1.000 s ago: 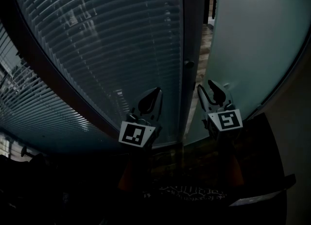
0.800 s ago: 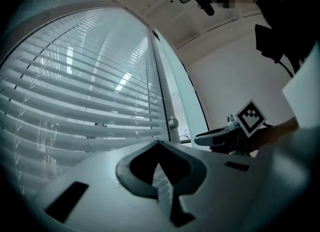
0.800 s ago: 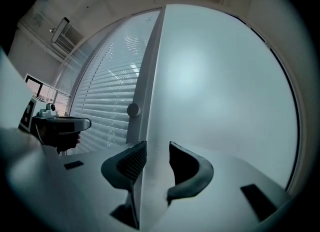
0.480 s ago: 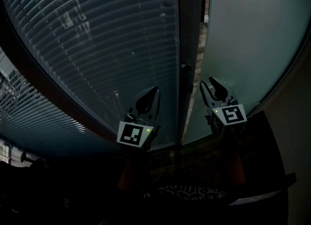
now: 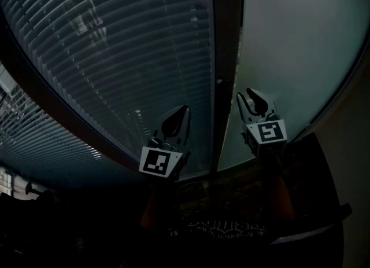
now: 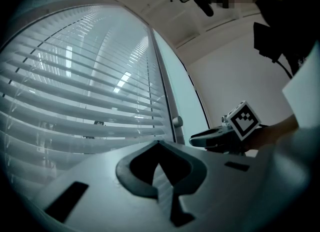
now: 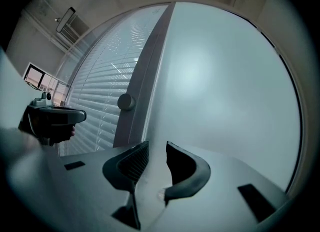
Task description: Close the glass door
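Closing of the frosted glass door [image 5: 300, 47], nearly complete by the look of it. The door fills the right of the scene, its left edge drawn up against the dark frame post [image 5: 226, 29] with the round knob [image 5: 221, 81]; at most a thin sliver remains between them, and whether it has latched cannot be told. Slatted blind panel [image 5: 127, 47]: left, far side. Left gripper [image 5: 184, 112]: tongs pressed together, empty, held before the blinds. Right gripper [image 5: 245, 94]: tongs spread, just been narrowing, nothing between them, tips near the door's face. Remaining: perhaps a last nudge home.
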A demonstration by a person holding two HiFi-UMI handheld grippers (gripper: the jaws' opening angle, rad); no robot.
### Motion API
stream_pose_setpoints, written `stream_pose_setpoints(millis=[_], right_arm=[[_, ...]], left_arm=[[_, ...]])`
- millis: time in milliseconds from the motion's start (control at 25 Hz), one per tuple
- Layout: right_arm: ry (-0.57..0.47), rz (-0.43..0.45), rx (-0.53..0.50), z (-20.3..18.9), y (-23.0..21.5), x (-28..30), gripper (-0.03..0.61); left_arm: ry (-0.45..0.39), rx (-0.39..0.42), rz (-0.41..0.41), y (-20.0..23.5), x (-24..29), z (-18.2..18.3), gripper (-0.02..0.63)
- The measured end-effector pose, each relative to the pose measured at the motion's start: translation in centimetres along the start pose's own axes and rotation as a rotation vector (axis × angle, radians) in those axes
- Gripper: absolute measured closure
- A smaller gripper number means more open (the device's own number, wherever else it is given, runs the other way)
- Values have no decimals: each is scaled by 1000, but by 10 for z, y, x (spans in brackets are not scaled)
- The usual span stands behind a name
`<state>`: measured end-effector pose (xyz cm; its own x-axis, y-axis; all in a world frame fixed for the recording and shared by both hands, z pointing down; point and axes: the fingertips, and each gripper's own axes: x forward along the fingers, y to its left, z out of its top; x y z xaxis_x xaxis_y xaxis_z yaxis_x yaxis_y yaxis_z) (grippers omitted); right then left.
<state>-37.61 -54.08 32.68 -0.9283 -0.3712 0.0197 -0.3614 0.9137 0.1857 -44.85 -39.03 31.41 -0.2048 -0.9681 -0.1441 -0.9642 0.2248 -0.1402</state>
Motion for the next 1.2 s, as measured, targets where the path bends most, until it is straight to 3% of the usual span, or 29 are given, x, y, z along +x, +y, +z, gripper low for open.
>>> stream_pose_setpoints(millis=[1200], right_arm=[[-7, -41, 17, 5, -9, 34, 468]], left_arm=[[7, -13, 15, 18, -3, 2, 612]])
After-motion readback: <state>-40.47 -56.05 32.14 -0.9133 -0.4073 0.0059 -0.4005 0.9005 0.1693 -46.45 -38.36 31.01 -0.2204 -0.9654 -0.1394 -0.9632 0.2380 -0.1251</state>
